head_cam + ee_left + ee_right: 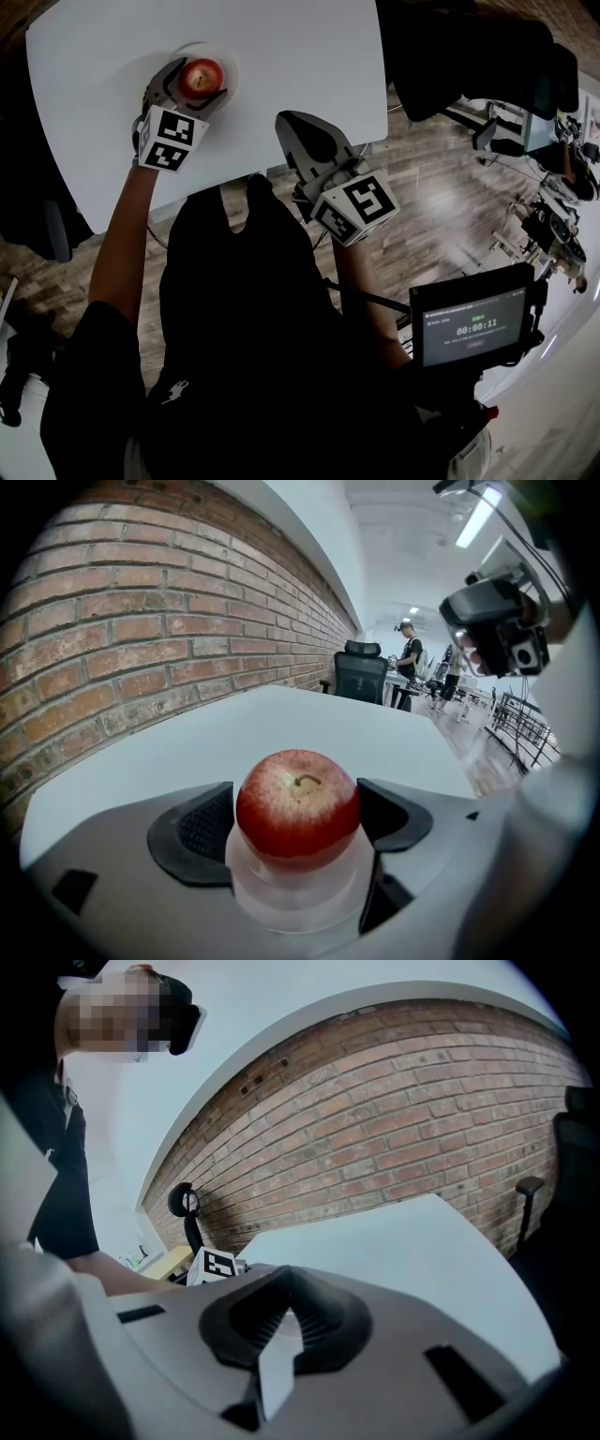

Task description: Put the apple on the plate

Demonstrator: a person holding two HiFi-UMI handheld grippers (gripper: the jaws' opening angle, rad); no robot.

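Fingers of left gripper clasp apple on plate, seemingly touching; right gripper closed, empty.

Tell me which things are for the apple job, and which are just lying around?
For the job: apple, sitting on the plate; left gripper, jaws on the apple.

Just about: right gripper, jaws together, empty; office chair; timer screen.
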